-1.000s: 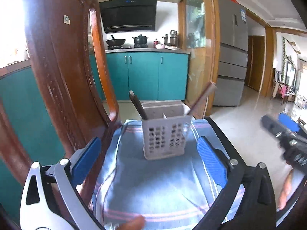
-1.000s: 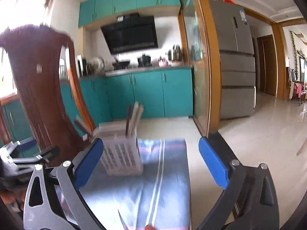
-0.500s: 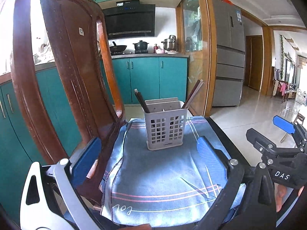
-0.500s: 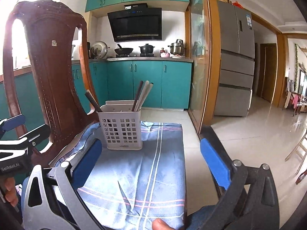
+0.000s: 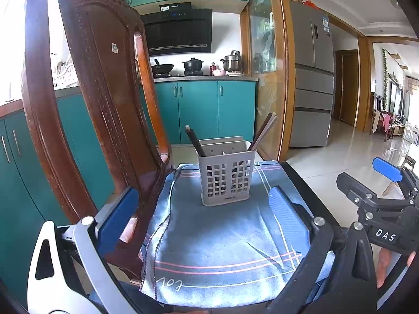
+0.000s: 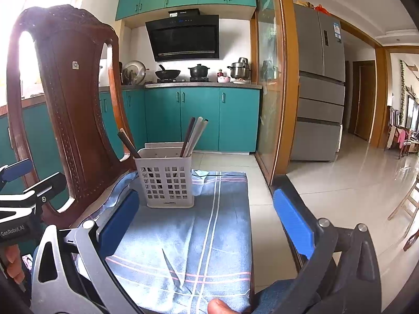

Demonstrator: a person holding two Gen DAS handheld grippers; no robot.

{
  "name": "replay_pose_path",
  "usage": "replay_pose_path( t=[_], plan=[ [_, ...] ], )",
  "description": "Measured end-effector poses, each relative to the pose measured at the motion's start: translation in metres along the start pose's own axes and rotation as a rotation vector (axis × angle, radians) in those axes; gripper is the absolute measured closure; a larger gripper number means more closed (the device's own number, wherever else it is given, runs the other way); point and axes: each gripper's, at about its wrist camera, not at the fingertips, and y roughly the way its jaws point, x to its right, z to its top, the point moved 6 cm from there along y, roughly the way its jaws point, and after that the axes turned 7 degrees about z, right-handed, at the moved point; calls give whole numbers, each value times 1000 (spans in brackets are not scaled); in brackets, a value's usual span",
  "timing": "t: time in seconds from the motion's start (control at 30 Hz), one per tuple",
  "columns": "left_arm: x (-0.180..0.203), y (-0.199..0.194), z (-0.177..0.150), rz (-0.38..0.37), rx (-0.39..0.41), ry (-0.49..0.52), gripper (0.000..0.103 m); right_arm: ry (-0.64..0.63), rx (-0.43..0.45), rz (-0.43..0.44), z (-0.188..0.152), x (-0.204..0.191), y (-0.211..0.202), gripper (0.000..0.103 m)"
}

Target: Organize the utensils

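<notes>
Blue cloth [image 5: 225,238] covers the desk, the white basket [image 5: 226,174] of chopsticks [image 6: 192,136] standing upright at its far end, while left gripper [image 5: 203,213] and right gripper [image 6: 207,219] both gape empty

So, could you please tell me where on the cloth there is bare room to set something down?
The blue cloth is bare from the utensil basket forward to its near hem, and along its right strip beside the white stripes. The back left is crowded: the basket stands there close to the wooden chair back, with chopsticks leaning out. Both grippers hover open, empty.
</notes>
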Motion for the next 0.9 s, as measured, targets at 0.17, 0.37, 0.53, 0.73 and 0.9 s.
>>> replay_pose_path(
  t=[0.17, 0.37, 0.53, 0.73, 0.9],
  plan=[
    [1, -2, 1, -2, 5, 2, 3, -1, -5, -2, 0, 0, 1, 3],
    [4, -2, 0, -7, 1, 5, 3, 1, -9, -3, -1, 0, 1, 3],
    [5, -3, 2, -7, -2, 10, 3, 2, -17, -5, -1, 0, 3, 3],
    [6, -2, 2, -3, -5, 9, 3, 4, -19, -5, 0, 0, 4, 3],
    [7, 0, 2, -4, -10, 10, 3, 5, -25, -3, -1, 2, 7, 3]
  ],
)
